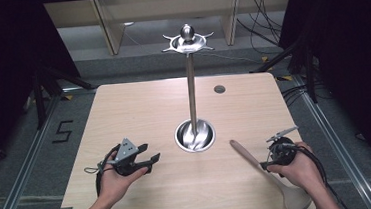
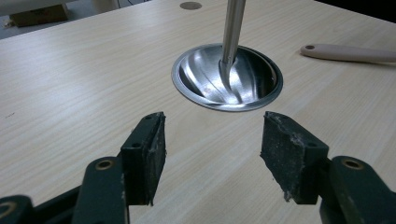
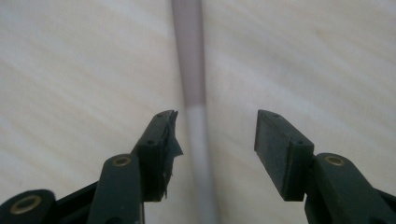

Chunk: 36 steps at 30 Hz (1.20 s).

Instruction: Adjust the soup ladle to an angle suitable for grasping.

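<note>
A wooden spoon (image 1: 266, 171) is seen lying flat on the light wooden table (image 1: 143, 108), at the person's right, its handle end pointing toward the middle of the table and its bowl near the front edge. The right gripper (image 1: 264, 165) is held directly over the spoon's handle, pointing down at it. In the right gripper view the handle (image 3: 196, 140) is seen running between the two black jaws, which stand apart on either side of it; no pad is pressed against it, though the left one lies just beside it.

The left gripper (image 1: 153, 159) is held low over the table at the person's left, aimed toward the round steel base (image 1: 195, 136) of a utensil stand. Its jaws are spread wide, with nothing between them. In the left gripper view the base (image 2: 227, 77) is shown just ahead of the pads (image 2: 152, 149), and the spoon's handle end (image 2: 348, 52) is seen beyond it.

The stand's upright steel pole (image 1: 191, 91) is topped by a ring of hooks (image 1: 187, 41).
</note>
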### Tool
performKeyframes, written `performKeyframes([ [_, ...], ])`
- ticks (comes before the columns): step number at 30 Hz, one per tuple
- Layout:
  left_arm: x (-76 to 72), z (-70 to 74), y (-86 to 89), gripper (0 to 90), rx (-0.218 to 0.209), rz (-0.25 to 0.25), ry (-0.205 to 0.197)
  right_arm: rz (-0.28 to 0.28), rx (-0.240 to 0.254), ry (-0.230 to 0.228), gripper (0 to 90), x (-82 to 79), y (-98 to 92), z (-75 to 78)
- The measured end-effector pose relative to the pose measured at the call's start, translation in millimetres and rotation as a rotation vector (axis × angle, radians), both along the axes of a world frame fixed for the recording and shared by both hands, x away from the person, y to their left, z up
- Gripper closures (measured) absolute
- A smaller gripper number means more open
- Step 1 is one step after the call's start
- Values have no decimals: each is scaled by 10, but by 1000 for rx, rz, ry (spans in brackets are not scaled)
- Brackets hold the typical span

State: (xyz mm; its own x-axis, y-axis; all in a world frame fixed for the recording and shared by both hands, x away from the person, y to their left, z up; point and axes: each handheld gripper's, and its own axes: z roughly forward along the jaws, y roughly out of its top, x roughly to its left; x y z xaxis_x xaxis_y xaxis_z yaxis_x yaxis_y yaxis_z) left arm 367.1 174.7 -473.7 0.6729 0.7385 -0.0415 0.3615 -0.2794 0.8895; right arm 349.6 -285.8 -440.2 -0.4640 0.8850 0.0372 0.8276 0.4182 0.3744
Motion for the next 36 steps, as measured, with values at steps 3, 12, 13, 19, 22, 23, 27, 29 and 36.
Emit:
performKeyframes([
  [3, 19, 4, 12, 395, 12, -7, -11, 11, -6, 68, 532, -61, -16, -20],
  [12, 77, 7, -20, 394, 9, -15, -9, 125, -83, 122, 571, 50, 76, -66],
  [13, 68, 3, -24, 394, 18, -5, -1, 125, -83, 122, 571, 50, 76, -66],
  [19, 24, 2, 15, 393, 0, 4, 2, 167, -114, 124, 561, 238, 122, -47],
  [22, 22, 8, 27, 393, 0, 1, -5, 157, -117, 133, 560, 279, 142, -57],
  [23, 18, 0, 30, 394, -1, -3, -1, 165, -136, 144, 560, 325, 154, -74],
  [27, 9, 3, 21, 393, -4, -3, 1, 172, -140, 164, 559, 380, 194, -117],
  [29, 2, 6, 19, 394, -5, -2, 2, 176, -147, 173, 558, 394, 206, -126],
  [36, 12, -3, 19, 393, 11, -13, -3, 191, -161, 211, 560, 474, 244, -204],
])
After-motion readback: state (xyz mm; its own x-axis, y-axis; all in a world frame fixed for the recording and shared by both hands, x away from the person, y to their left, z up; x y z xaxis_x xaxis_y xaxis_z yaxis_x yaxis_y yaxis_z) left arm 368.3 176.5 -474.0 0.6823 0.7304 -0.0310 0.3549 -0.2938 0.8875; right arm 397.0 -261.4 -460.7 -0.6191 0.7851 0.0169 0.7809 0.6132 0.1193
